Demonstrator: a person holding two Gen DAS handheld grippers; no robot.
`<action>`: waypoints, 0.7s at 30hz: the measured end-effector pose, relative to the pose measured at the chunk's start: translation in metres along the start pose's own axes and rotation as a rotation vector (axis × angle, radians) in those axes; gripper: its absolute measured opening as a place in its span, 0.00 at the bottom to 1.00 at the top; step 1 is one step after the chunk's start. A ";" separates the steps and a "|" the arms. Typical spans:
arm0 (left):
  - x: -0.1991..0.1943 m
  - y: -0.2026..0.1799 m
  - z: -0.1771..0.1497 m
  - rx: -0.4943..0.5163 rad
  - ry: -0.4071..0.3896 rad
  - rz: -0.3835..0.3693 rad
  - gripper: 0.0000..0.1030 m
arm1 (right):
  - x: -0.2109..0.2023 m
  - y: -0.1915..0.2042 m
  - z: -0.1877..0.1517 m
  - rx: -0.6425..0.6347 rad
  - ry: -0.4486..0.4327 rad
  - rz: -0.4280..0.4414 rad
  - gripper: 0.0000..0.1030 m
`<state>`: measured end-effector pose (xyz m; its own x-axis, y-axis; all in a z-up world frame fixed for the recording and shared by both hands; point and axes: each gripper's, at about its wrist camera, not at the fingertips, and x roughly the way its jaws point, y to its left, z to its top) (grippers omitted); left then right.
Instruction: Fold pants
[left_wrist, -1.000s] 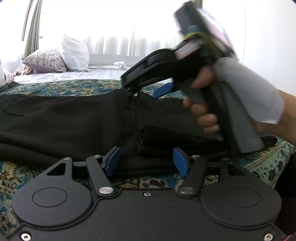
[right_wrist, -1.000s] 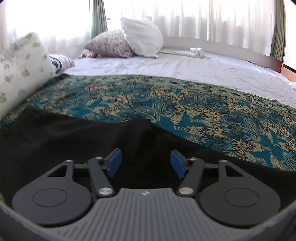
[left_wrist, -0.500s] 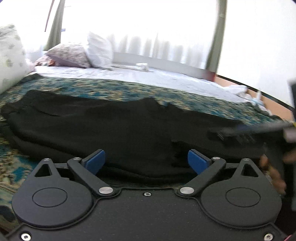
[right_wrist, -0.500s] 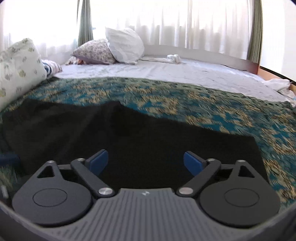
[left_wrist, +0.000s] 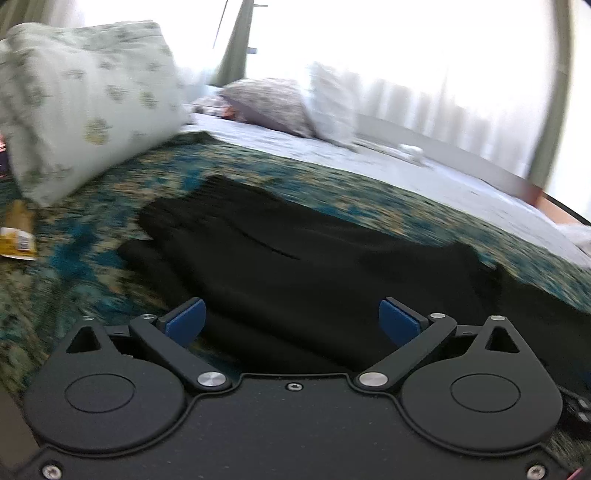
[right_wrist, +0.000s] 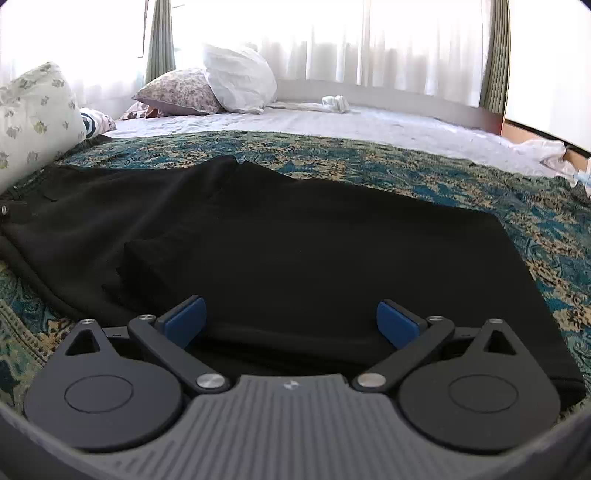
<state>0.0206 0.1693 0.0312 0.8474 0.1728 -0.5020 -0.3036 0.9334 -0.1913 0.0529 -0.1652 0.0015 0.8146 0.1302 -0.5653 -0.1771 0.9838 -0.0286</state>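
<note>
Black pants (right_wrist: 295, 240) lie flat on the teal patterned bedspread (right_wrist: 517, 199), with a folded layer on top and the waistband end at the far left. In the left wrist view the pants (left_wrist: 295, 269) stretch from centre to the right, blurred. My left gripper (left_wrist: 291, 321) is open and empty, just above the near edge of the pants. My right gripper (right_wrist: 290, 319) is open and empty, just above the near edge of the folded part.
A flowered pillow (left_wrist: 85, 99) stands at the left, with a yellow packet (left_wrist: 16, 236) beside it. More pillows (right_wrist: 221, 85) lie at the head of the white sheet (right_wrist: 369, 125). Bright curtained windows are behind.
Both grippers have opened wide from a narrower gap. The left gripper has swung left toward the waistband end. The right gripper has pulled back and no longer shows in the left view.
</note>
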 end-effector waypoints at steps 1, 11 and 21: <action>0.004 0.007 0.003 -0.020 -0.004 0.026 0.99 | 0.000 0.000 -0.001 0.001 -0.004 0.001 1.00; 0.054 0.058 0.027 -0.265 0.035 0.092 1.00 | 0.000 0.000 -0.007 -0.006 -0.029 -0.002 1.00; 0.082 0.062 0.039 -0.343 0.032 0.146 0.20 | 0.000 0.002 -0.009 -0.007 -0.035 -0.005 1.00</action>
<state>0.0880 0.2537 0.0108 0.7718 0.2817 -0.5701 -0.5536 0.7388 -0.3843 0.0473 -0.1645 -0.0055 0.8346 0.1292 -0.5355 -0.1762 0.9837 -0.0372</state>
